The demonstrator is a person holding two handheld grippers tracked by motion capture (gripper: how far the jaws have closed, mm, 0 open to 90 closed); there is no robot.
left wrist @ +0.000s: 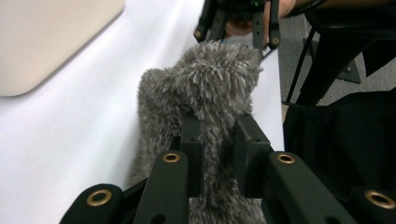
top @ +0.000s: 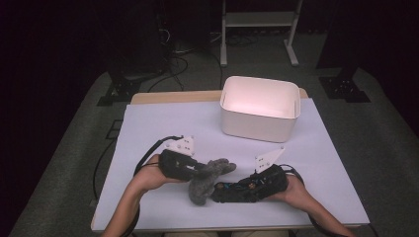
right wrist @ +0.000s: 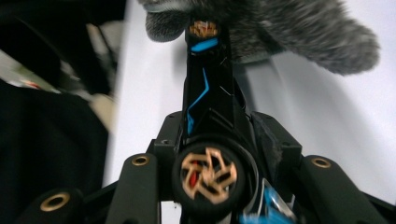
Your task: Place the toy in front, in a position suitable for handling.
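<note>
I am pinching the grey plush toy [left wrist: 205, 93] tight in my left gripper [left wrist: 218, 154], raised just off the white table [top: 163, 123], while my right gripper [right wrist: 212, 154], clamped around a black toy car [right wrist: 208, 98], is nosing it against the plush. Beyond the plush, a white bin [top: 259, 106] is waiting, probably for both; dark floor lies behind.

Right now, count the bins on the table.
1: the white bin stands at the table's far side, beyond both grippers. None other shows.
</note>
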